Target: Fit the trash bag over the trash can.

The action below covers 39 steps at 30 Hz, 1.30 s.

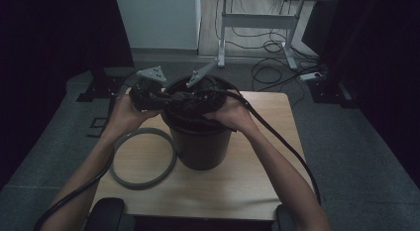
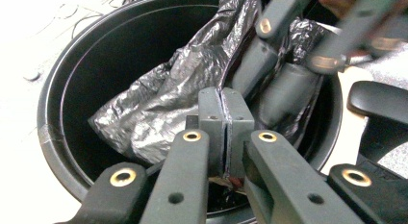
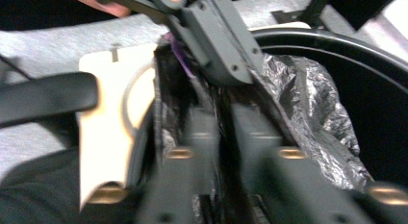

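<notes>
High view: both hands over the black bin (image 1: 200, 142) on the bench (image 1: 257, 186), left gripper (image 1: 168, 96) and right gripper (image 1: 185, 99) meeting above its mouth; grey ring (image 1: 143, 159) flat on the bench beside the bin.

Left gripper view: jaws pressed together on a fold of bin bag (image 2: 163, 108), bin rim (image 2: 48, 132) below.

Right gripper view: blurred, jaws close together with bag (image 3: 312, 113) between; the other gripper's jaws just ahead.
</notes>
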Available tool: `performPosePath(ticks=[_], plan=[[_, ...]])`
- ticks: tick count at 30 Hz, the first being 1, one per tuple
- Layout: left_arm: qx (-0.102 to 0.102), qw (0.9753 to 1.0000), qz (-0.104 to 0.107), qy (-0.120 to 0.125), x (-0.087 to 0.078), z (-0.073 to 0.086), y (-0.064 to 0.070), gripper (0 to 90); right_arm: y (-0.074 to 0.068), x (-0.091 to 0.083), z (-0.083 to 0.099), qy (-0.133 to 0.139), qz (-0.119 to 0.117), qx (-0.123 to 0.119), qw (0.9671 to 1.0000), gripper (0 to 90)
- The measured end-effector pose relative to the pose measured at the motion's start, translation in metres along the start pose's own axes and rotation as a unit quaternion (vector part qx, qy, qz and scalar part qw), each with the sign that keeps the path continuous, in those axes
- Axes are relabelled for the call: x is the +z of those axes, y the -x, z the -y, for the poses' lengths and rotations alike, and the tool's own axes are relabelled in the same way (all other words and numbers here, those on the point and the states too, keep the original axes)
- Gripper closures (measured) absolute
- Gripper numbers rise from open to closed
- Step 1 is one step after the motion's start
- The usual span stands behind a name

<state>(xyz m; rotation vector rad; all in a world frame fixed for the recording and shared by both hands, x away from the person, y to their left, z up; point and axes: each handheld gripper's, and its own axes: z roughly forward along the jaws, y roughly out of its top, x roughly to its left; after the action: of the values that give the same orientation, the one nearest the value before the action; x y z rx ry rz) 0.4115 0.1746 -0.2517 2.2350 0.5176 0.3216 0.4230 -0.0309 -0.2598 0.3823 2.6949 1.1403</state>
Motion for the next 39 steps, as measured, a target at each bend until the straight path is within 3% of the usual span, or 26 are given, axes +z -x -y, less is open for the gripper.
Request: performPosePath(ticks=[3, 8, 12, 15, 21, 26, 31, 34, 37, 39], plan=[[-0.003, 0.9996, -0.028, -0.002, -0.004, 0.006, -0.006, 88.6, 0.004, -0.003, 0.007, -0.005, 0.011, 0.001, 0.9999, 89.4], [-0.024, 0.9976, -0.064, -0.005, -0.017, 0.023, -0.024, 88.6, 0.017, -0.030, 0.032, -0.008, 0.034, 0.024, 0.9991, 89.3], [-0.044, 0.9971, -0.062, 0.007, -0.026, 0.033, -0.032, 88.5, 0.029, -0.057, 0.057, -0.003, 0.053, 0.053, 0.9972, 89.0], [-0.044, 0.9973, -0.059, 0.010, -0.027, 0.033, -0.032, 88.4, 0.035, -0.066, 0.064, 0.007, 0.050, 0.064, 0.9967, 85.8], [-0.034, 0.9978, -0.057, 0.006, -0.027, 0.024, -0.027, 88.1, 0.033, -0.062, 0.055, 0.019, 0.029, 0.059, 0.9976, 64.6], [-0.031, 0.9979, -0.056, 0.002, -0.027, 0.021, -0.027, 87.6, 0.034, -0.052, 0.039, 0.022, 0.035, 0.054, 0.9977, 45.2], [-0.032, 0.9980, -0.054, 0.001, -0.026, 0.020, -0.028, 87.1, 0.041, -0.039, 0.018, 0.023, 0.042, 0.054, 0.9974, 40.0], [-0.037, 0.9979, -0.053, 0.001, -0.023, 0.019, -0.030, 87.1, 0.044, -0.030, 0.007, 0.022, 0.044, 0.053, 0.9974, 41.6], [-0.042, 0.9978, -0.051, -0.003, -0.018, 0.017, -0.032, 87.3, 0.039, -0.022, 0.000, 0.019, 0.035, 0.041, 0.9984, 59.5], [-0.048, 0.9974, -0.053, -0.007, -0.014, 0.016, -0.034, 87.5, 0.035, -0.019, -0.002, 0.014, 0.031, 0.027, 0.9990, 77.0]])
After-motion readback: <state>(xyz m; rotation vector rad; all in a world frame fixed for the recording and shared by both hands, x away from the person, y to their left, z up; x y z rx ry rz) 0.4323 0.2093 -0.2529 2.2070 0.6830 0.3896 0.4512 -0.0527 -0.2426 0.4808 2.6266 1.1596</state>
